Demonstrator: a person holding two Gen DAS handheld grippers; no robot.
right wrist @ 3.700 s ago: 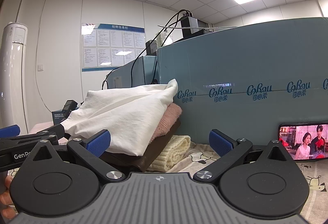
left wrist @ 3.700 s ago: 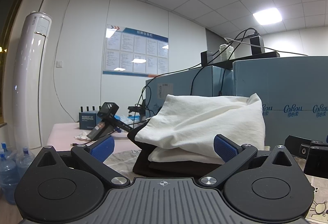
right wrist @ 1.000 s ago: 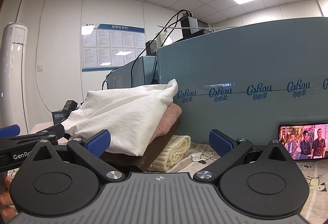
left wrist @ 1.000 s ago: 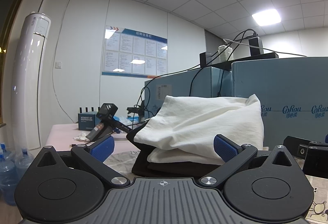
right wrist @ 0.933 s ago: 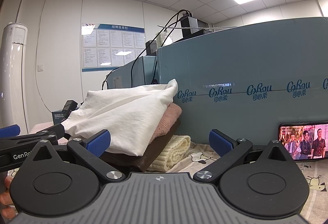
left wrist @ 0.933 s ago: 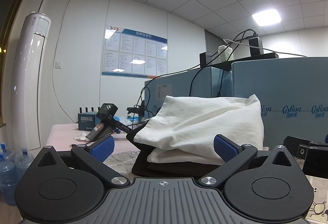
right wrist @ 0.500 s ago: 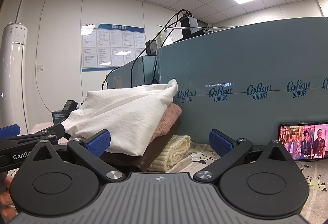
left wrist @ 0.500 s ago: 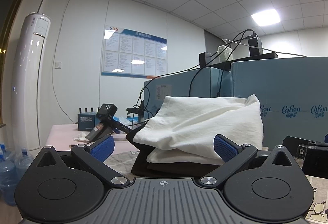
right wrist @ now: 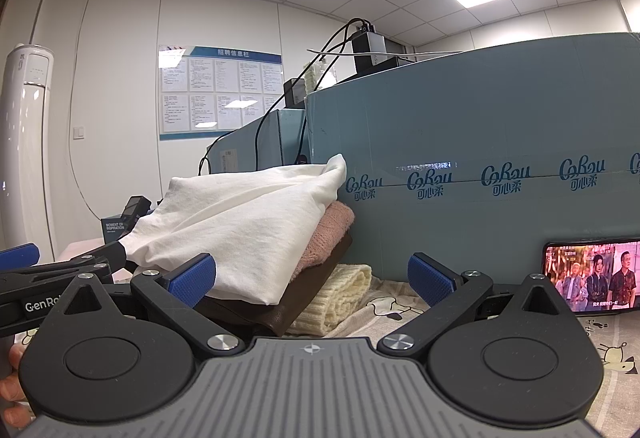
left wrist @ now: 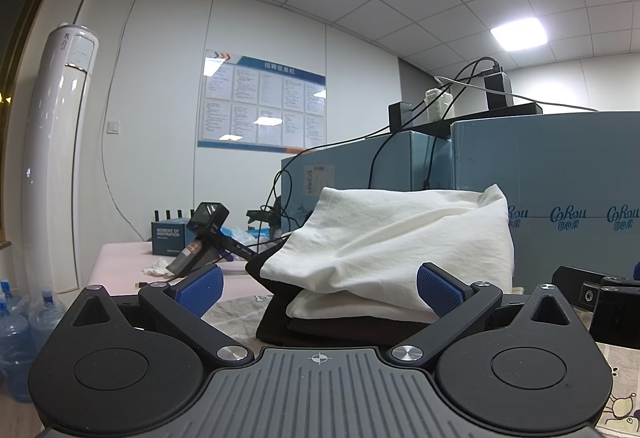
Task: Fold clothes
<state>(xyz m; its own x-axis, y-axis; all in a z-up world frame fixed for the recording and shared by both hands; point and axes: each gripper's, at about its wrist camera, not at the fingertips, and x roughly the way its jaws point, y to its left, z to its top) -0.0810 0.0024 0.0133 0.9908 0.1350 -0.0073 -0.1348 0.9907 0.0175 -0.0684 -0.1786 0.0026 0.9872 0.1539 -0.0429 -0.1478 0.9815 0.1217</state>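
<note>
Both wrist views, grippers low over the table. Left gripper [left wrist: 318, 288] and right gripper [right wrist: 312, 278]: fingers spread wide, nothing between them, neither touching cloth.

Progress (judged): a pile [right wrist: 256, 238] of folded clothes sits on the table w/ its back against the blue boxes [right wrist: 480, 141]. Top: white garment [left wrist: 396, 238], folded but sagging over the front edge. Beneath it, per right view: pink knit [right wrist: 334, 234], then a dark brown piece [right wrist: 288, 312], w/ a cream knit [right wrist: 340, 298] at the bottom right, sticking out. No unfolded garment shows in either view, so the folding looks largely done; whether more items wait out of frame can't be told. What may remain: squaring up the white top layer.

Containers: the boxes are closed cartons, contents unseen; on top of them stand dark devices w/ cables [left wrist: 496, 89]. None of the clothes is inside a box.

Other: phone [right wrist: 588, 278] playing video leans at the box foot, right of pile; printed cloth [right wrist: 612, 354] covers the table.
</note>
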